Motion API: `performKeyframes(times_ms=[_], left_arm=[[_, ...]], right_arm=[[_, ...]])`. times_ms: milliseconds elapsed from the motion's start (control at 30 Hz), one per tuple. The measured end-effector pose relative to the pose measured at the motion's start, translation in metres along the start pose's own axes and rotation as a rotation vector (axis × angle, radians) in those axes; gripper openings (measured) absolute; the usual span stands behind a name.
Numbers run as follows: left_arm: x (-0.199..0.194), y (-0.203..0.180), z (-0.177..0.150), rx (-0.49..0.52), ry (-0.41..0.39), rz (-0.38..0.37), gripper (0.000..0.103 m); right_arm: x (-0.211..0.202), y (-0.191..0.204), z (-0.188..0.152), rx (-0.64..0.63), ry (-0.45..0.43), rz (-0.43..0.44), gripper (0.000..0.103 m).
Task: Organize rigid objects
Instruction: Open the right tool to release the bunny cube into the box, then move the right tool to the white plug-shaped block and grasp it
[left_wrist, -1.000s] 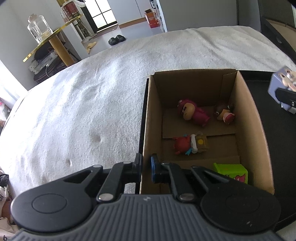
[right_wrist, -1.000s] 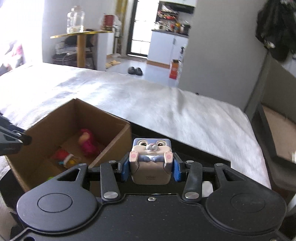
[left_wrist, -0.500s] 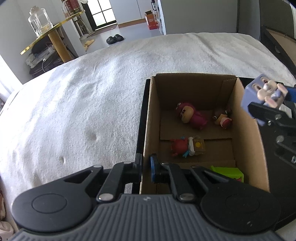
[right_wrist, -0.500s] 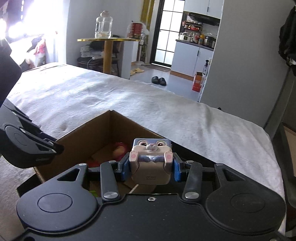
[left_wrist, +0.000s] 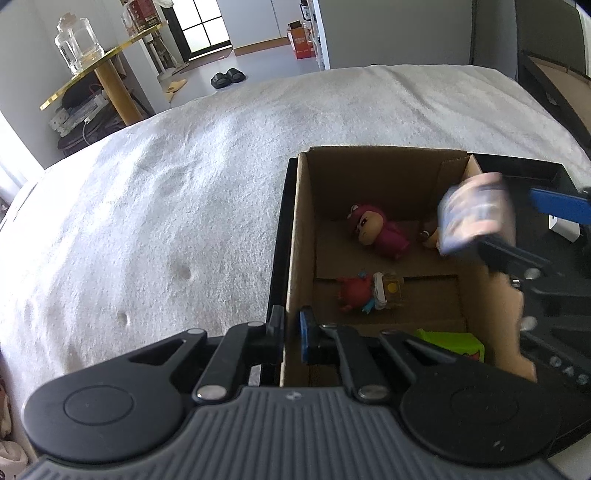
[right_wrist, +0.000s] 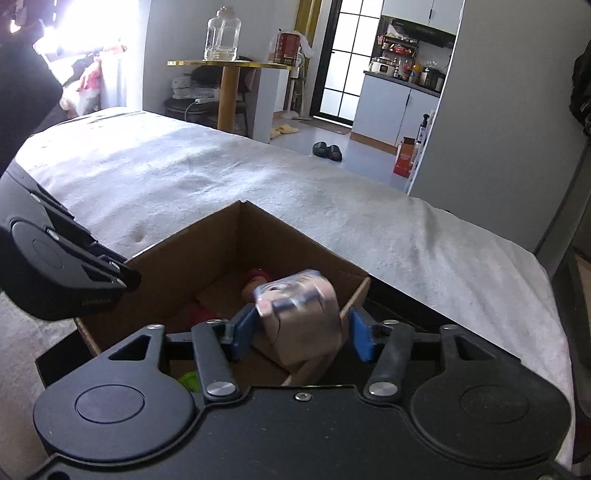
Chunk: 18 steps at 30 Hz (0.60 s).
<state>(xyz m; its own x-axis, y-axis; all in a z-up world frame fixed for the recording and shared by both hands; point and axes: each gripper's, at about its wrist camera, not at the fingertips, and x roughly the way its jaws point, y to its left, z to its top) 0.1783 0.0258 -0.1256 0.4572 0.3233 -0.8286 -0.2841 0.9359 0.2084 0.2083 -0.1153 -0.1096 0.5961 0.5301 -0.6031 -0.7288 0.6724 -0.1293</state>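
- Two grippers are in view, one at each side of the cardboard box.
- Left gripper: its jaws are drawn nearly together on the box's near-left wall, one finger outside and the blue-padded one inside, pinching the cardboard edge.
- Right gripper: its jaws are spread wide, and the blue pads stand clear of the bunny cube toy on both sides, so nothing is gripped.
- Bunny cube toy: blurred and tilted, it sits between the parted fingers above the box's right wall; whether it touches the cardboard cannot be told. In the left wrist view it shows over the box's far-right corner.
- Inside the box: a pink hooded figure lies toward the back, a red figure nearer the middle, and a green block in the near-right corner.
- Underneath: the box rests on a black tray on a white blanket.
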Motion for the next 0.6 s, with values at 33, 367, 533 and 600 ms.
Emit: performKeyframes(times_ms=[33,367,533,600], left_arm=[[0.0,0.0,0.0,-0.001,0.0,0.001,0.007],[0.003,-0.003,0.001,0.005,0.005,0.007,0.007],[0.002,-0.005,0.0,0.007,0.005,0.01,0.007],[0.001,-0.007,0.0,0.011,0.005,0.016,0.007]], right_arm=[[-0.002,-0.002,-0.002,0.01,0.001,-0.007,0.056],[-0.009,-0.028,-0.019,0.105,0.024,-0.028,0.056],[-0.011,-0.038,-0.029,0.12,0.035,-0.059,0.062],[-0.013,-0.044,-0.035,0.132,0.041,-0.073,0.062]])
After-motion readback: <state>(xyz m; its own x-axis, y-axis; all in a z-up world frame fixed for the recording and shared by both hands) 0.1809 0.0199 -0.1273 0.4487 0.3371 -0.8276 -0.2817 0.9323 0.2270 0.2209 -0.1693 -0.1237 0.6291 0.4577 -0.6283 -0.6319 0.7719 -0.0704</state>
